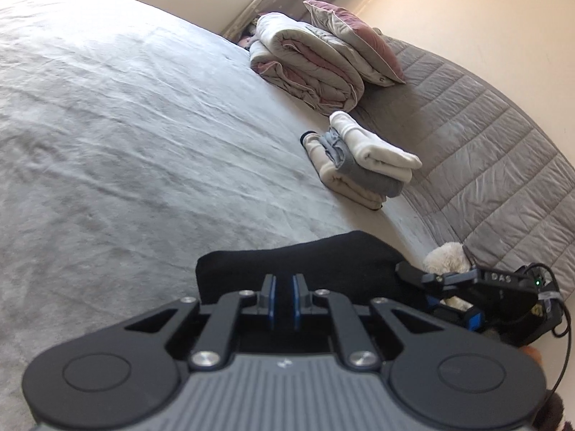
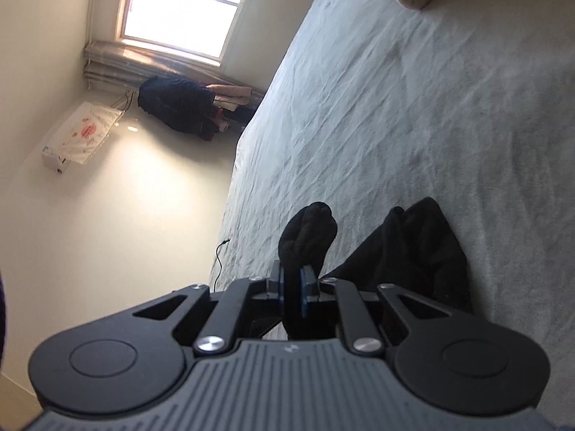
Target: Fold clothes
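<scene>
R gripper (image 2: 291,289) jaws clamped on black garment (image 2: 413,248), L gripper (image 1: 284,296) jaws nearly closed, holding nothing

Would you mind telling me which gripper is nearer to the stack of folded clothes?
Right. The right gripper holds the black garment on the side toward the stack; the left gripper sits farther away.

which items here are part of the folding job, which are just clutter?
In play:
- black garment, a fold of it pinched in the right gripper
- left gripper, nearly closed over the garment
- folded clothes stack
- bed sheet as work surface

Just lying about:
- folded duvet
- pillow
- plush toy
- dark jacket by the window
- cable
</scene>
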A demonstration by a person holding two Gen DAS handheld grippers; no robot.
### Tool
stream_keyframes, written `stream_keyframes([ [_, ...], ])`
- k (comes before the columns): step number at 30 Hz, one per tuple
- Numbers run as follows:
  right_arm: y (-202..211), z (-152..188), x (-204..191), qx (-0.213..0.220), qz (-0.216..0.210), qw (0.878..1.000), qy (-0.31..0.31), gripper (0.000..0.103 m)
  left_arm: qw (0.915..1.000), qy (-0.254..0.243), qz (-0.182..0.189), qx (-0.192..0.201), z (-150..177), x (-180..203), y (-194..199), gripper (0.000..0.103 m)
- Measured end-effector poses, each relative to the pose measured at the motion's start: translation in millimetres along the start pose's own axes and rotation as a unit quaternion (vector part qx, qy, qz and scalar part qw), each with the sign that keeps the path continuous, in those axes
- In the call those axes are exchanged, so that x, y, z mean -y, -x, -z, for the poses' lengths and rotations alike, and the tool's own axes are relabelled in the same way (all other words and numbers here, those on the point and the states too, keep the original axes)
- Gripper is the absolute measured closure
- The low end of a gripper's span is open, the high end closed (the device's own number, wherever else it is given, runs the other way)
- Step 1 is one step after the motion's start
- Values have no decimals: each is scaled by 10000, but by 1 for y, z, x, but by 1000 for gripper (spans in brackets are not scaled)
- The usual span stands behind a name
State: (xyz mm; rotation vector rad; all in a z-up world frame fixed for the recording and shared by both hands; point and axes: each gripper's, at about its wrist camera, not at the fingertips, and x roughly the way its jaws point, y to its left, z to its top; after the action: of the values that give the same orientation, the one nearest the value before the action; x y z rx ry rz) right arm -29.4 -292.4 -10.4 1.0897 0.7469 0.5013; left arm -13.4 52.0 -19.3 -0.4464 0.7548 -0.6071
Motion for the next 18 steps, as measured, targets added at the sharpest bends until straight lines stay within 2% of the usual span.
stream_keyframes([
  [4, 12, -1, 6, 133, 186, 9997, -43, 91, 9999, -119, 2, -93, 3, 4, -8, 95],
  [10, 8, 3, 21, 130, 1017, 9945, 207, 90, 9991, -359, -21, -213, 8, 11, -15, 93],
  [11, 7, 3, 23, 128, 1160, 9928, 253, 86, 9989, -415, -40, -230, 8, 12, -16, 92],
  [13, 6, 5, 27, 132, 1386, 9896, 350, 86, 9983, -527, -74, -244, 10, 15, -18, 89],
  [18, 13, 9, 13, 285, 1428, 9850, 929, 81, 9965, -821, -35, -162, 11, 23, -14, 82],
])
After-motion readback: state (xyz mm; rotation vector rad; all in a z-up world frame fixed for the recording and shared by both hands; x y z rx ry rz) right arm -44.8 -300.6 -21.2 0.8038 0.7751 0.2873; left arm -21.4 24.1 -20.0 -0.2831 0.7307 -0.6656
